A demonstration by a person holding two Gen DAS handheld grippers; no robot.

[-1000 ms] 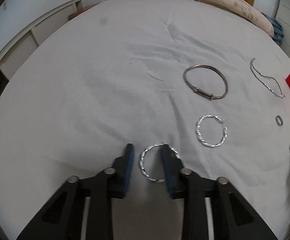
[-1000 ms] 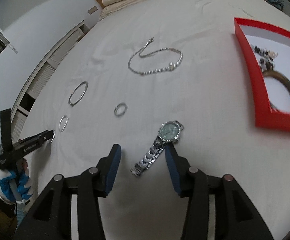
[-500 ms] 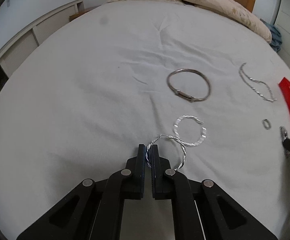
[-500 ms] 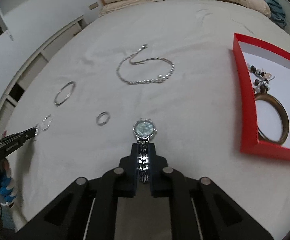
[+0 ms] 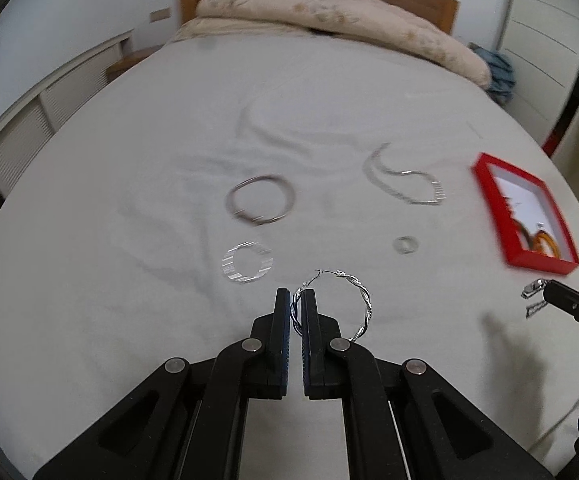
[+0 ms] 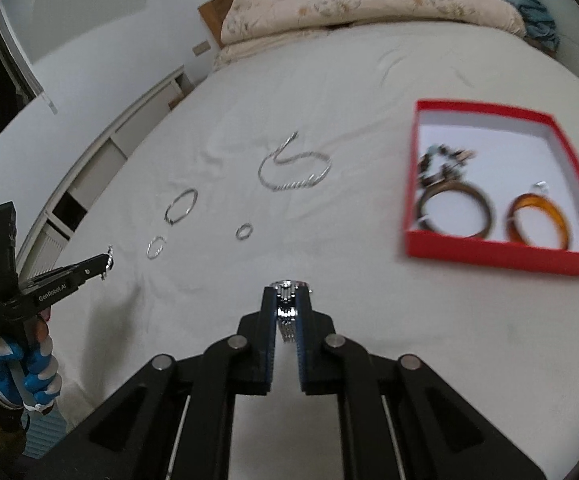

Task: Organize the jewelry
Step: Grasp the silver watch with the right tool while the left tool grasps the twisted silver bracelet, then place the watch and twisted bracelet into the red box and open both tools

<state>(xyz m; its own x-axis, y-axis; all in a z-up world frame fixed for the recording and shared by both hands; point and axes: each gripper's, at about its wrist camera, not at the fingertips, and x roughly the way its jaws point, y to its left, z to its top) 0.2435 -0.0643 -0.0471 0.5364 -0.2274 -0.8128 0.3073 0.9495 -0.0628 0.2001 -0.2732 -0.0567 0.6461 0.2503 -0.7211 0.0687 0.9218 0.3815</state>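
Left gripper (image 5: 296, 308): jaws clamped on the left rim of one twisted silver hoop earring (image 5: 363, 304); the hoop juts right of the jaws, lifted off the white bedsheet (image 5: 129, 200).
Loose on the sheet, left to right: one matching twisted silver hoop (image 5: 247, 262); one plain silver bangle (image 5: 260, 199); one small silver ring (image 5: 405, 245); one silver chain bracelet (image 5: 405, 178).
Right gripper (image 6: 287, 312): jaws clamped on the metal band of one silver wristwatch (image 6: 288, 300); the watch case sits at the fingertips, edge-on.
Red open box (image 6: 501, 254): lies right of the chain; holds one dark beaded piece (image 6: 443, 162), one brown bangle (image 6: 455, 210), one orange bangle (image 6: 537, 222).
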